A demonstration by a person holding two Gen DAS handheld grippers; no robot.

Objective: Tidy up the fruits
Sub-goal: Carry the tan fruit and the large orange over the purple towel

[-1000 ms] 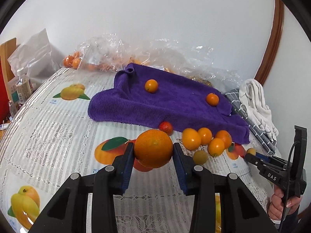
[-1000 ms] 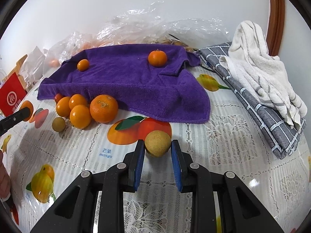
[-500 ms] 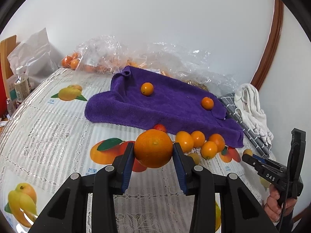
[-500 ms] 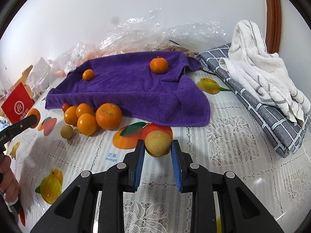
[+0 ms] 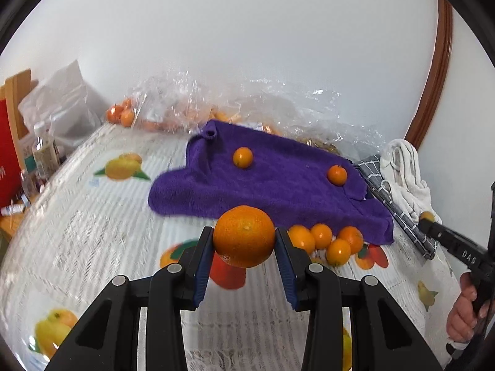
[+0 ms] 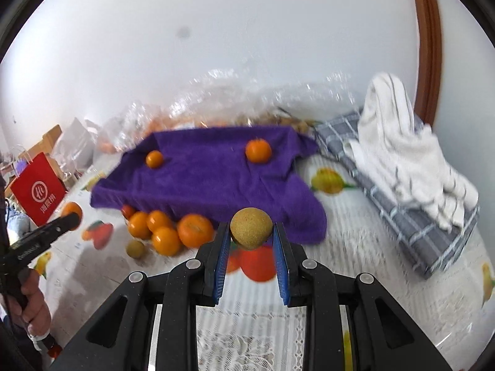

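My left gripper (image 5: 244, 241) is shut on a large orange (image 5: 244, 235) and holds it above the table. My right gripper (image 6: 251, 235) is shut on a small brown-green round fruit (image 6: 251, 228), also lifted. A purple towel (image 5: 278, 182) lies ahead with two small oranges on it (image 5: 243, 157) (image 5: 337, 175). A cluster of several oranges (image 6: 167, 228) sits at the towel's near edge, with a small green fruit (image 6: 135, 249) beside it. The towel also shows in the right wrist view (image 6: 216, 179).
Clear plastic bags with more oranges (image 5: 191, 108) lie behind the towel. A grey checked cloth with a white towel (image 6: 411, 160) lies at the right. A red bag (image 6: 38, 187), a bottle (image 5: 46, 151) and a box stand at the left. The tablecloth (image 5: 77, 216) has printed fruit.
Both grippers have risen and pulled back from the table with their fruits still held. The towel and orange cluster now sit lower and farther in both views.
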